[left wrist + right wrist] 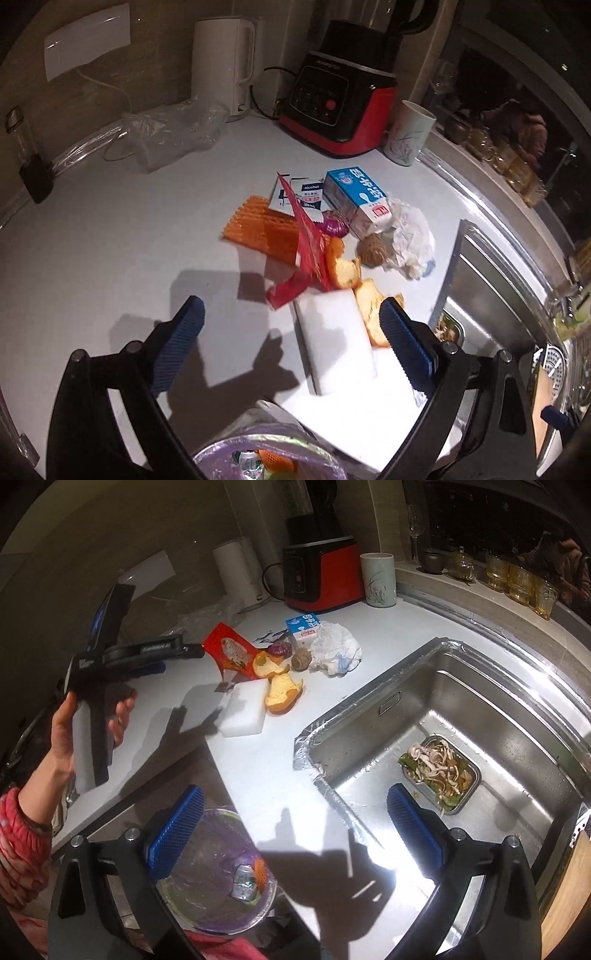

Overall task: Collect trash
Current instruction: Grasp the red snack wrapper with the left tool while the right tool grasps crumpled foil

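Note:
A heap of trash lies on the white counter (110,240): a red wrapper (306,236), orange foam net (258,225), orange peels (347,273), a blue-white carton (358,195), a crumpled tissue (406,236) and a white foam block (332,339). My left gripper (295,339) hovers above the block's near side, open and empty. Below the counter edge stands a purple-lined bin (218,860) holding a can (245,884). My right gripper (295,834) hangs open and empty over the counter edge, between the bin and the sink. A hand (66,723) holds the left tool at far left.
A white kettle (221,70), a red-black blender (340,99) and a cup (408,133) stand at the back wall, with a clear plastic bag (173,133) to the left. The steel sink (480,701) on the right holds a tray of food scraps (439,771). Glasses (517,576) line the ledge.

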`<action>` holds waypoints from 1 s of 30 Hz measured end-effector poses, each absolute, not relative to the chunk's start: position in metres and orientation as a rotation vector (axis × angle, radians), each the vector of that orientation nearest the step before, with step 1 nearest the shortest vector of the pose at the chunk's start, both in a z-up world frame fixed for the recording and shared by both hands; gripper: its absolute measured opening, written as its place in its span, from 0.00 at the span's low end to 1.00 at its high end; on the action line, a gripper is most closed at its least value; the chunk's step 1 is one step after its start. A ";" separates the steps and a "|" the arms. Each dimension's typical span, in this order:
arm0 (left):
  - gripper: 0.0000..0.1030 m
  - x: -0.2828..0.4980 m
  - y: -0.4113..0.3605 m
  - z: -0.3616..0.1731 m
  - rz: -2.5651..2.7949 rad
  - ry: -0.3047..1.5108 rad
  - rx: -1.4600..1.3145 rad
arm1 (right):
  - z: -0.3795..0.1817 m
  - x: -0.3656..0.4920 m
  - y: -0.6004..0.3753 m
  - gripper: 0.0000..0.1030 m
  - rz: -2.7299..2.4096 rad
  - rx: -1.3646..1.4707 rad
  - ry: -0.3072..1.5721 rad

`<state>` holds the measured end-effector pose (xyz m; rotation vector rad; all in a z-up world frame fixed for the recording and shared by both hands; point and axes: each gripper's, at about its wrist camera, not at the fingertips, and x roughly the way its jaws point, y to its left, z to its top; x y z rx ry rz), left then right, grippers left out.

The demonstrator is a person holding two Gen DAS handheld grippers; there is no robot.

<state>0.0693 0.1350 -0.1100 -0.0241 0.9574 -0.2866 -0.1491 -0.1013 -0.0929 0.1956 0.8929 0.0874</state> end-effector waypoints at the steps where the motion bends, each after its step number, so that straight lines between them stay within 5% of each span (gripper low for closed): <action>1: 0.89 0.079 0.129 -0.113 -0.271 0.963 -0.014 | -0.095 -0.143 -0.107 0.96 0.092 0.180 0.898; 4: 0.71 0.105 0.113 -0.125 -0.219 0.988 0.014 | -0.105 -0.123 -0.120 0.96 0.116 0.136 0.912; 6: 0.24 0.119 0.109 -0.137 -0.194 1.043 0.005 | -0.113 -0.106 -0.130 0.96 0.142 0.122 0.922; 8: 0.04 0.130 0.107 -0.148 -0.192 1.111 -0.024 | -0.122 -0.088 -0.137 0.96 0.169 0.120 0.936; 24: 0.01 0.071 0.141 -0.072 -0.117 0.914 -0.137 | -0.164 0.118 -0.148 0.96 0.257 0.038 0.931; 27: 0.00 0.050 0.146 -0.060 -0.123 0.888 -0.159 | -0.177 0.138 -0.138 0.84 0.266 -0.012 0.964; 30: 0.00 0.028 0.151 -0.053 -0.124 0.871 -0.171 | -0.191 0.150 -0.133 0.51 0.275 -0.033 1.011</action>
